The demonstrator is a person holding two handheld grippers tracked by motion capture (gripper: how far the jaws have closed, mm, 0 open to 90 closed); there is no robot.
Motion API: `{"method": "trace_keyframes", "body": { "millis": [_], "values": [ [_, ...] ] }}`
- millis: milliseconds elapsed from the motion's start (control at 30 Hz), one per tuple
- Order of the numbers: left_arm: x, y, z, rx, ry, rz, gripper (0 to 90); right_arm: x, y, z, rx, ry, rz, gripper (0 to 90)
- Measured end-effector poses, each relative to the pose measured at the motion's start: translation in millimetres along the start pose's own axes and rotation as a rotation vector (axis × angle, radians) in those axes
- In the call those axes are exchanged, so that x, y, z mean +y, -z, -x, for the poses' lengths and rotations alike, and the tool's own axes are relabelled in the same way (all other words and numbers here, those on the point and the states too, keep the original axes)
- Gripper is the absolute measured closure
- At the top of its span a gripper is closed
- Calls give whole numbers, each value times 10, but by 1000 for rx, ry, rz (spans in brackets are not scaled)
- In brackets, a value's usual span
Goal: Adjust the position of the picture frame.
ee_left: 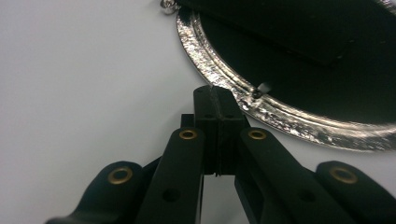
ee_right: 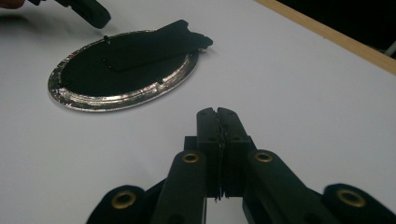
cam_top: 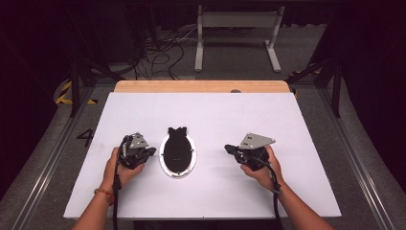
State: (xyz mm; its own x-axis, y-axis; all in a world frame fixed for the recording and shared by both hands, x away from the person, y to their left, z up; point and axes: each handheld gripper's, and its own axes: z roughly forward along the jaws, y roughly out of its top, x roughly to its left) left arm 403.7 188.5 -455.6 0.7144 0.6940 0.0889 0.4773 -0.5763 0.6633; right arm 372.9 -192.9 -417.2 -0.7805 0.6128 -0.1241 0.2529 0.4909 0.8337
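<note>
An oval silver-rimmed frame [cam_top: 177,155] lies back-up on the white table [cam_top: 215,191] between both grippers, its black stand hard to read against the backing, while the left gripper [ee_left: 218,95] and right gripper [ee_right: 217,116] stand closed and empty.

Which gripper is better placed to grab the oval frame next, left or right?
Probably left. The left gripper, jaws shut and empty, has its tips right at the silver rim of the oval frame. The right gripper, also shut, sits apart from it across bare table.
</note>
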Motion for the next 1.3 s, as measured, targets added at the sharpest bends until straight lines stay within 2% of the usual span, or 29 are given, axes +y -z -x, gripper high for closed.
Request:
{"method": "trace_keyframes", "body": {
  "millis": [67,133,167,233,300,333,433,533,633,700,767,800,833,867,900,1033,1133,1233,1300],
  "values": [
    [0,-47,-28,-1,15,3,900,19,-72,-8,2,0,-3,849],
    [14,-58,-94,-12,70,15,900,27,-134,0,10,-15,-6,833],
    [21,-55,-105,-19,84,15,900,22,-161,5,11,-21,-12,823],
    [46,-55,-122,-59,83,43,900,0,-187,19,16,-40,-14,824],
    [75,-86,-54,-81,44,19,900,-22,-205,33,14,-49,-29,828],
    [85,-102,-11,-70,34,7,900,-31,-209,38,17,-53,-34,833],
    [77,-93,-10,-97,41,16,900,-51,-215,51,19,-59,-46,844],
    [34,-85,-38,-159,51,15,900,-75,-237,45,25,-63,-54,847],
    [36,-75,4,-185,9,15,900,-97,-287,16,36,-65,-74,848],
    [46,-83,51,-223,-11,17,900,-107,-339,-18,45,-61,-91,847],
    [67,-87,109,-226,-41,15,898,-116,-384,-43,49,-57,-105,847],
    [69,-85,166,-236,-29,7,896,-118,-398,-52,53,-56,-111,847],
    [88,-95,181,-234,-63,16,894,-121,-415,-60,58,-49,-116,846],
    [85,-87,249,-264,-23,-5,891,-121,-428,-69,59,-49,-118,844],
    [108,-103,259,-255,-63,9,887,-120,-438,-75,60,-47,-121,843],
    [183,-146,400,-273,-90,6,891,-118,-451,-102,74,-41,-119,840],
    [253,-185,515,-262,-122,8,893,-108,-452,-120,75,-36,-112,828],
    [287,-205,554,-269,-131,7,894,-103,-456,-119,70,-36,-106,799],
    [284,-191,531,-255,-120,10,878,-90,-456,-113,58,-38,-99,710]
  ]
}}
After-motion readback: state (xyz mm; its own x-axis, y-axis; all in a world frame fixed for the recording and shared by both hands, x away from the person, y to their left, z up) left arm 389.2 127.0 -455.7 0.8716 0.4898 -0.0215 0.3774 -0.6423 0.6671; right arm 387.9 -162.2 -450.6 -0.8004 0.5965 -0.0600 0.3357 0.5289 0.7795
